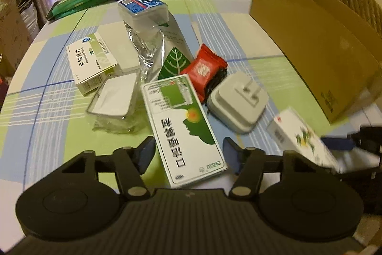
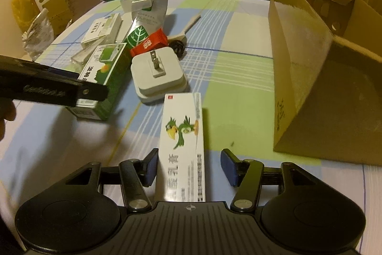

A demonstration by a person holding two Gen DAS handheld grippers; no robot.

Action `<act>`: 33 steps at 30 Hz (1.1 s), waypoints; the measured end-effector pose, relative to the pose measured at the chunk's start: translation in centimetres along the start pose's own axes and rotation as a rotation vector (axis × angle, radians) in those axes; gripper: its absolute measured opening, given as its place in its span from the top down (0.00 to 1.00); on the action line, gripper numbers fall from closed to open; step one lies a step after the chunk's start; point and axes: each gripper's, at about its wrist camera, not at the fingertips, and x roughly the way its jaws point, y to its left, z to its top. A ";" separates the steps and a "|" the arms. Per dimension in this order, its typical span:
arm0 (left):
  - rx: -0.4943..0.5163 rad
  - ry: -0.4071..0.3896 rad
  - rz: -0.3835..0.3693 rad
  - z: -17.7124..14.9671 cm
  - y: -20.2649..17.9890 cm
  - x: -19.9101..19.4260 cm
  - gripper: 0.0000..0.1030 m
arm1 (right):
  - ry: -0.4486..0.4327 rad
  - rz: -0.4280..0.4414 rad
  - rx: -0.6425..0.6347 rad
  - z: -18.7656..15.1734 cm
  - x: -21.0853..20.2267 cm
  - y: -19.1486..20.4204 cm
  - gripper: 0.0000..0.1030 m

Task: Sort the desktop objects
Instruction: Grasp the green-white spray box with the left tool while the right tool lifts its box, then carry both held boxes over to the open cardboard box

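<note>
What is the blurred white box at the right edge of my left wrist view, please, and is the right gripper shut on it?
Observer: It is a white box with a green parrot. The right gripper is open around it, with a clear gap on its right side.
Operator: Thank you. Is the cardboard box open on top?
Observer: Yes, the cardboard box is open on top, and a cardboard insert with round cutouts shows inside.
</note>
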 end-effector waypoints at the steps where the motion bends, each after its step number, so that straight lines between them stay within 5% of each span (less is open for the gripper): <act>1: 0.025 0.004 -0.006 -0.4 0.1 -0.3 0.48 | 0.003 0.004 -0.001 -0.2 -0.2 -0.1 0.48; 9: 0.084 -0.017 -0.001 -2.9 0.8 -2.3 0.51 | 0.010 -0.002 -0.007 -1.5 -1.4 -0.6 0.48; 14: 0.086 -0.042 0.003 -2.6 0.8 -1.8 0.44 | -0.021 0.009 -0.030 -1.7 -1.4 -0.2 0.48; 33: 0.182 -0.075 -0.023 -2.2 -0.3 0.6 0.45 | -0.086 0.005 -0.150 -0.8 0.5 1.1 0.50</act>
